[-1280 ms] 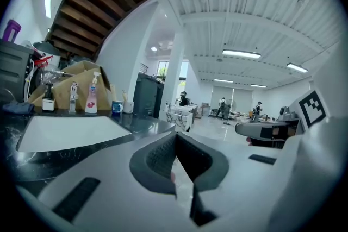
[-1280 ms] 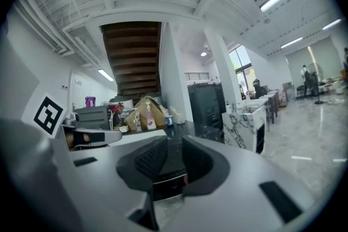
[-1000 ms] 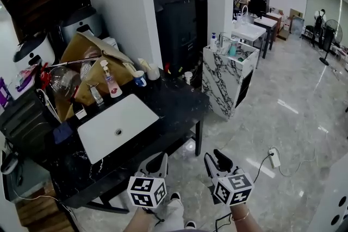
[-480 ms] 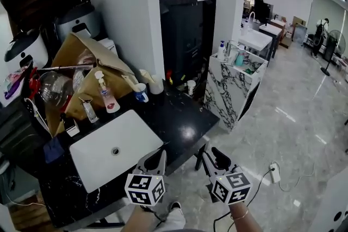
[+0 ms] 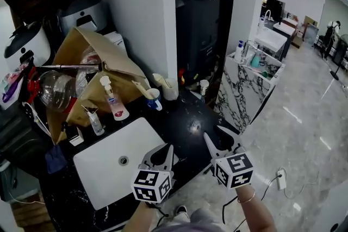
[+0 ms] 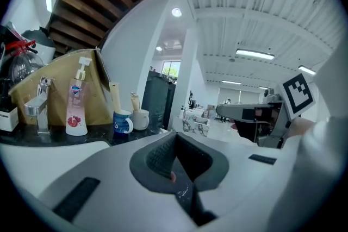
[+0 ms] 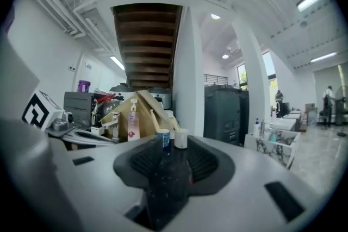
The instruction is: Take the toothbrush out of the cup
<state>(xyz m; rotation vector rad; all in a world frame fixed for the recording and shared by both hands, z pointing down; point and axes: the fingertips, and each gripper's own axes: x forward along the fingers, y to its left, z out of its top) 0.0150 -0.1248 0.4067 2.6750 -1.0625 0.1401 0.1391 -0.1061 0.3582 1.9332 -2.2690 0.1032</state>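
A blue cup [image 5: 155,101] stands at the back of the black counter [image 5: 185,117], with a beige toothbrush [image 5: 141,89] leaning out of it to the left. A white cup [image 5: 169,91] stands just right of it. Both grippers hover over the counter's front edge, well short of the cups. My left gripper [image 5: 162,150] looks shut, its tips meeting with nothing between them. My right gripper [image 5: 216,137] is open and empty. The right gripper view has the blue cup [image 7: 162,138] and toothbrush [image 7: 154,119] straight ahead; the left gripper view has the cup [image 6: 122,121] off to the left.
A white sink basin [image 5: 109,163] fills the counter's front left, with a faucet [image 5: 95,119] and a pink soap bottle [image 5: 114,100] behind it. A brown paper bag [image 5: 98,62] and appliances crowd the back left. A white pillar [image 5: 147,13] rises behind the cups. A marble vanity [image 5: 255,73] stands at the right.
Both grippers have moved forward from over the floor to the counter's front edge. The counter and cups now appear closer and larger.
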